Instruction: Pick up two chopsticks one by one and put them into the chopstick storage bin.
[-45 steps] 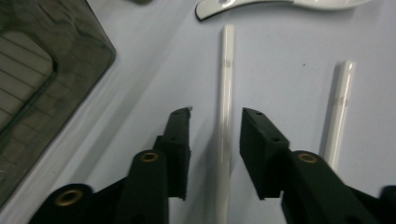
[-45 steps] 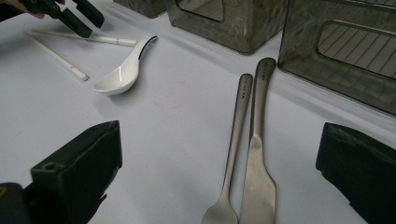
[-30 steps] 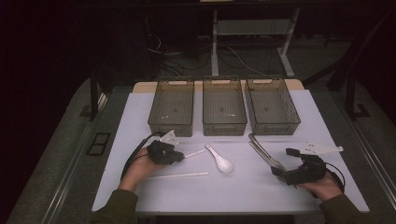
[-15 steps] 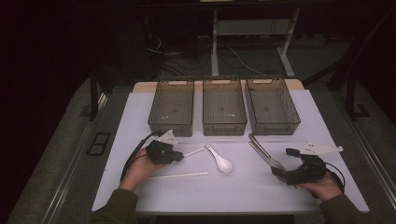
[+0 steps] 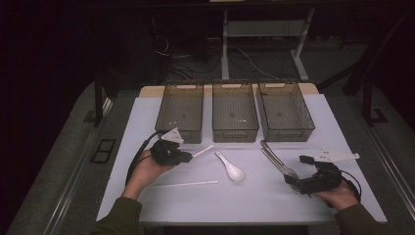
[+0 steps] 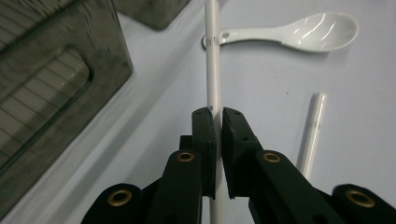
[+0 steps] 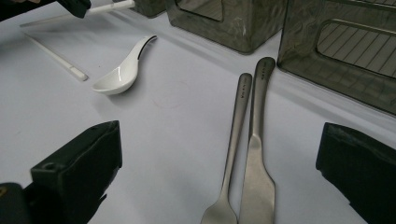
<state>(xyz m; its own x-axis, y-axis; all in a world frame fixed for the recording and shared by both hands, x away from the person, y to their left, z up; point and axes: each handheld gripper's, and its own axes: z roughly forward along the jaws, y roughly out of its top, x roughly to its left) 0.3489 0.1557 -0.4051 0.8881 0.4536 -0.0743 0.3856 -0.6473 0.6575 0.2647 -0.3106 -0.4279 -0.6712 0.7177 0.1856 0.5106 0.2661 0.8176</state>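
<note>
Between the left gripper's (image 6: pixel 214 122) nearly closed jaws sits a white chopstick (image 6: pixel 213 65), clamped just above the tabletop (image 5: pixel 147 127) before the left bin (image 5: pixel 183 111). The right gripper's (image 7: pixel 219 158) jaws gape, empty, over a fork (image 7: pixel 232 154) and knife (image 7: pixel 256 158). Sorting has barely begun: three bins, two chopsticks, one spoon (image 5: pixel 230 166), all still out.

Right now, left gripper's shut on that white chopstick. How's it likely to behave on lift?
The white chopstick looks straight and rigid, so probably no flop. Glossy and round: it may slip or swivel between the left gripper pads. It is gripped near one end, so the long free end will likely droop toward the white spoon.
</note>
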